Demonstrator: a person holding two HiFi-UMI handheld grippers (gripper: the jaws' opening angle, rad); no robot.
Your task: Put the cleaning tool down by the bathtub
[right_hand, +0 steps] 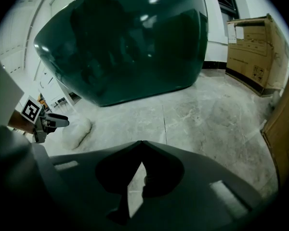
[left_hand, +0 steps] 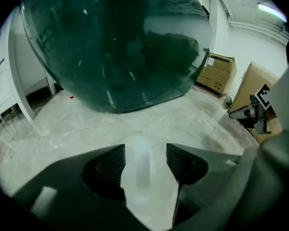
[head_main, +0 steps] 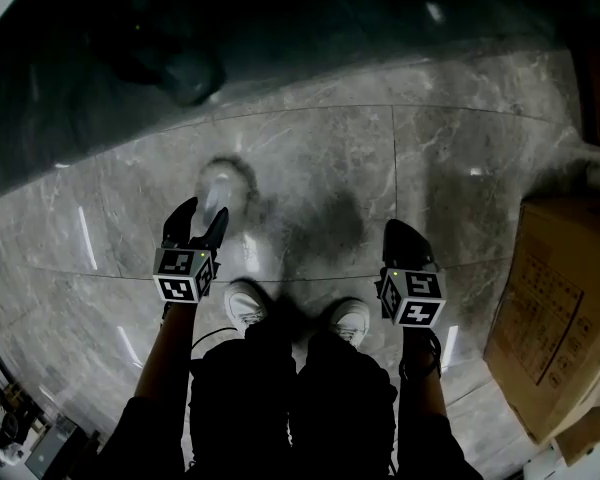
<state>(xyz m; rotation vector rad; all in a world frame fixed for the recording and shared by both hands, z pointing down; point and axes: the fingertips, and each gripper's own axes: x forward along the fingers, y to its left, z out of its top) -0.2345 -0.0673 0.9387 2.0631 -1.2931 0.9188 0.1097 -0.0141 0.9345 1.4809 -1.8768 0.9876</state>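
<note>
The dark green bathtub (head_main: 180,68) (left_hand: 115,47) (right_hand: 125,42) stands on the marble floor ahead. The cleaning tool is white: its fluffy head (head_main: 225,176) (right_hand: 77,129) rests on the floor short of the tub, and its blurred handle (left_hand: 142,165) runs back between the jaws of my left gripper (head_main: 198,226) (left_hand: 145,158). Those jaws stand apart, wider than the handle, and I see no pad pressing on it. My right gripper (head_main: 405,236) (right_hand: 140,146) hovers to the right with its tips together and nothing in it.
Cardboard boxes (head_main: 560,308) (left_hand: 216,73) (right_hand: 253,47) stand to the right, along the wall. The person's white shoes (head_main: 245,303) are just behind the grippers. Open marble floor (head_main: 330,168) lies between the grippers and the tub.
</note>
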